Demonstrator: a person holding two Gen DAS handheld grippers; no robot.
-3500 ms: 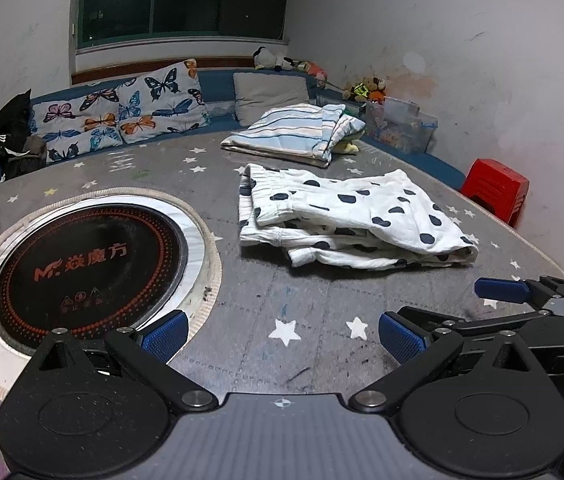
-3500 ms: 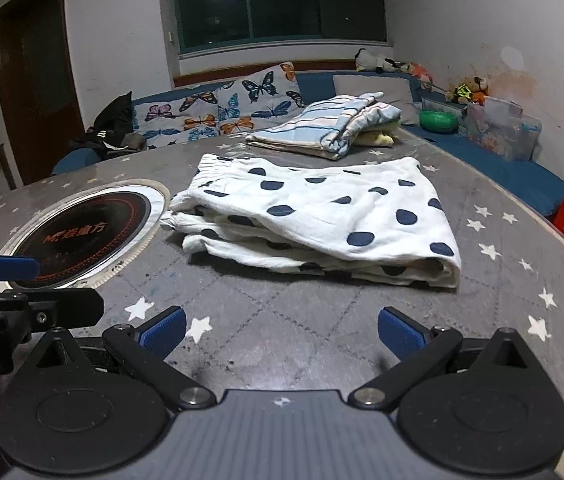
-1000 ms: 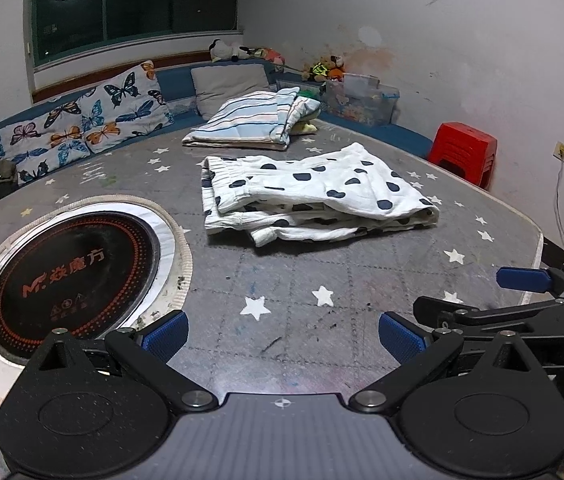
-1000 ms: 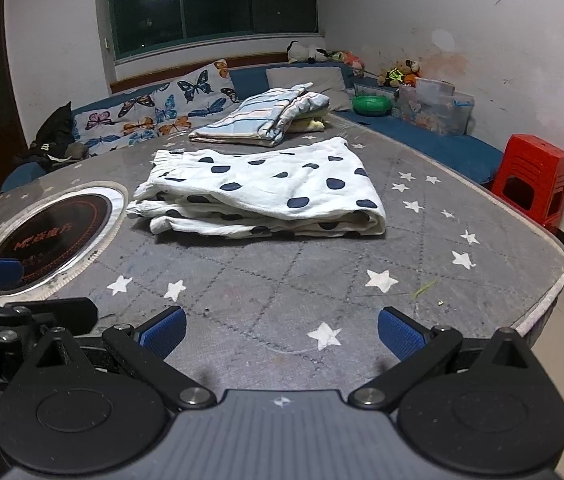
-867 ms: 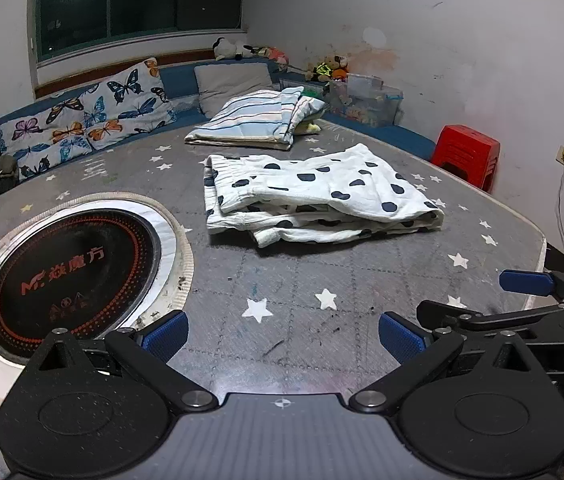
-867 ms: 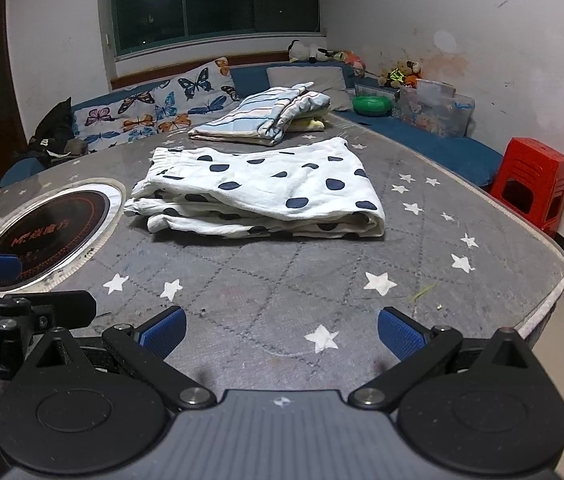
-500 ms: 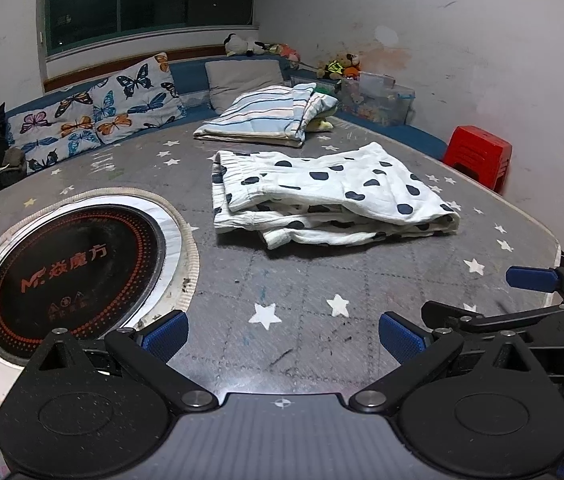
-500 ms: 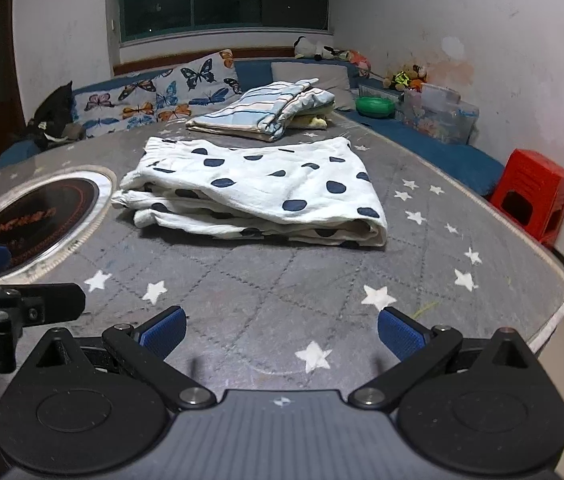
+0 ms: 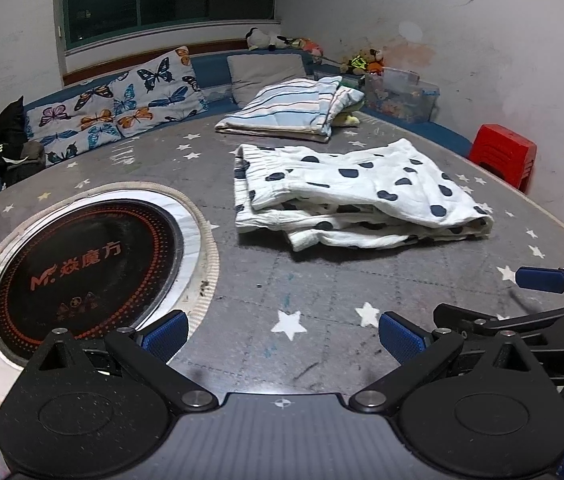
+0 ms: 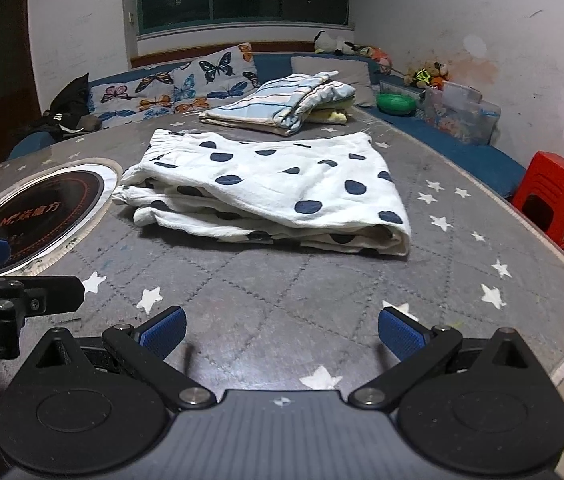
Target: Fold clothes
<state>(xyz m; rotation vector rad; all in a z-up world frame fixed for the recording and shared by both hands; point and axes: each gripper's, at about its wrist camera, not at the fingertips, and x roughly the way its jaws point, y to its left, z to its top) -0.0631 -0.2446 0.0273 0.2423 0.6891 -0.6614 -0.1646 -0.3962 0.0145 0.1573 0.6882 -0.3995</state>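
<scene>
A folded white garment with dark blue dots (image 9: 357,196) (image 10: 278,188) lies on the grey star-patterned table (image 9: 282,292) (image 10: 282,280). Beyond it rests a folded blue-and-white striped garment (image 9: 289,110) (image 10: 278,106) on top of something yellow. My left gripper (image 9: 282,336) hovers open over the near table, short of the dotted garment, nothing between its blue pads. My right gripper (image 10: 280,330) is also open and empty, facing the garment's near edge. Each gripper shows at the side of the other's view.
A round black induction plate (image 9: 82,268) (image 10: 42,208) is set into the table at the left. A blue bench with butterfly cushions (image 9: 122,108) runs behind. A red stool (image 9: 505,156) (image 10: 553,200) stands off the table's right edge. Toys and a clear plastic box (image 9: 401,96) sit at the back right.
Both grippers have drifted forward toward the dotted garment, which looks larger and nearer than a second ago. The jaws stayed open. The clothes have not moved.
</scene>
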